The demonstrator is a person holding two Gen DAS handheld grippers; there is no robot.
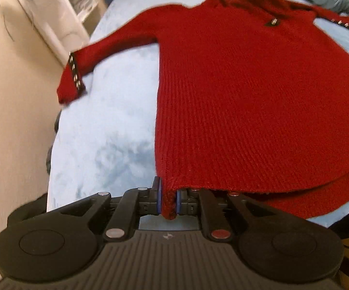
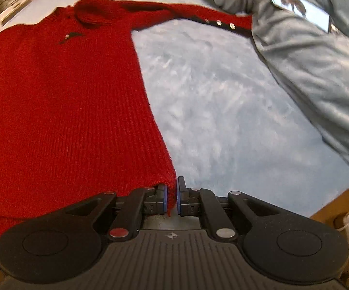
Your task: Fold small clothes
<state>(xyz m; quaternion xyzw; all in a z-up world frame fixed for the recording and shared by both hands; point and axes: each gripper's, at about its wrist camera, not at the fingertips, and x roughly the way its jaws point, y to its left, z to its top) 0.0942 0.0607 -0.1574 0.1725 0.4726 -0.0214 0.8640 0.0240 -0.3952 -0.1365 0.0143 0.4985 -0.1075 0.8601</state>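
L gripper [image 1: 169,199]: jaws clamped on the near-left hem corner of the red knit sweater [image 1: 246,91]. R gripper [image 2: 172,199]: jaws clamped on the near-right hem corner, thin pinch of knit between the pads.

Sweater lies face up, spread flat on the light-blue blanket [image 2: 222,108], body smooth. L sleeve [image 1: 106,48] out to the side, its buttoned cuff [image 1: 74,77] near the bed edge. R sleeve [image 2: 186,14] out toward the grey-blue bedding [image 2: 307,60]; a phone [image 2: 302,9] rests on that.

Progress: no fold seen. Judged at start, garment laid out, hem gripped. Sleeves and body folds all remain.
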